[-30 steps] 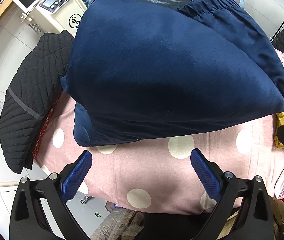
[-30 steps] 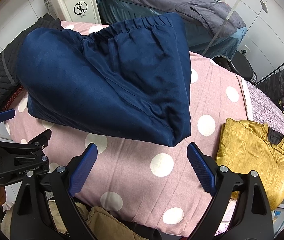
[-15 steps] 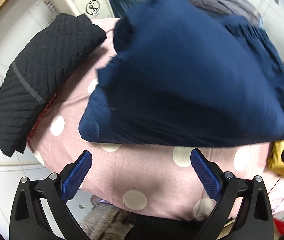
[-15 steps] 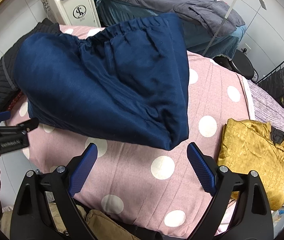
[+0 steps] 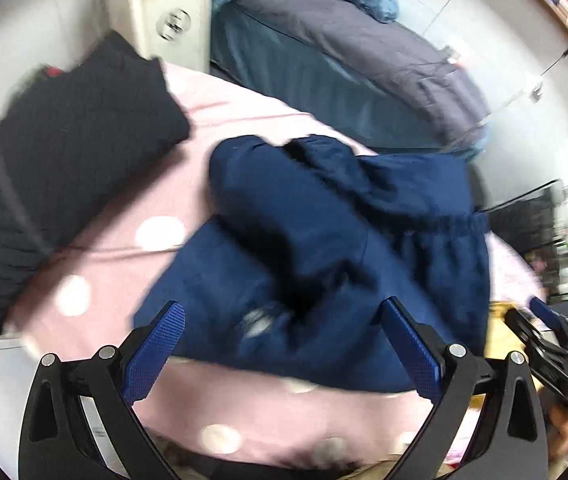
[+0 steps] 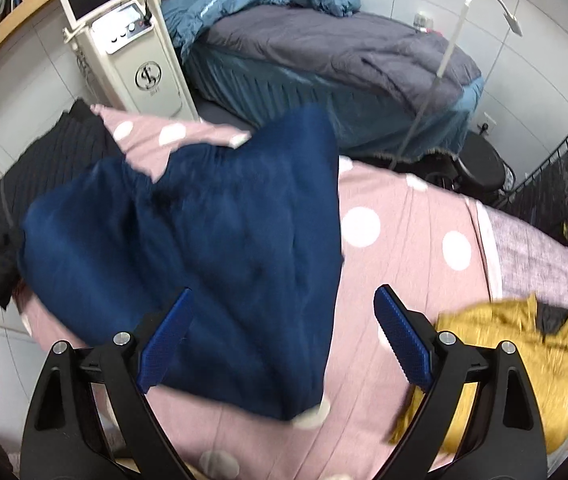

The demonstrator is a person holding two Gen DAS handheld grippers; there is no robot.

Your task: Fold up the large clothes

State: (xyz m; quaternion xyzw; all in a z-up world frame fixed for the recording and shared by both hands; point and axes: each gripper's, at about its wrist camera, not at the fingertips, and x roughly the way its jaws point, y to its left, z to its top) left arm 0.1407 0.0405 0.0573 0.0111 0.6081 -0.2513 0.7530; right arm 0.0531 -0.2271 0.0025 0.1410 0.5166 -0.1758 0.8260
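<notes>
A folded navy blue garment (image 5: 336, 248) with an elastic waistband lies on the pink polka-dot sheet (image 5: 131, 208). It also shows in the right wrist view (image 6: 211, 248). My left gripper (image 5: 284, 354) is open and empty, its fingers over the garment's near edge. My right gripper (image 6: 284, 334) is open and empty, above the garment's near right corner. The right gripper (image 5: 548, 344) also shows at the right edge of the left wrist view. Both views are blurred.
A black quilted garment (image 5: 55, 168) lies at the left of the sheet, also in the right view (image 6: 31, 184). A yellow garment (image 6: 524, 364) lies at the right. Behind stand a cream machine (image 6: 131, 60), a grey-covered bed (image 6: 344, 52) and a white lamp (image 6: 484, 4).
Both grippers have pulled back and risen from the navy garment. The left view has swung right, showing more of the sheet and bed. The garment lies crumpled and shifted.
</notes>
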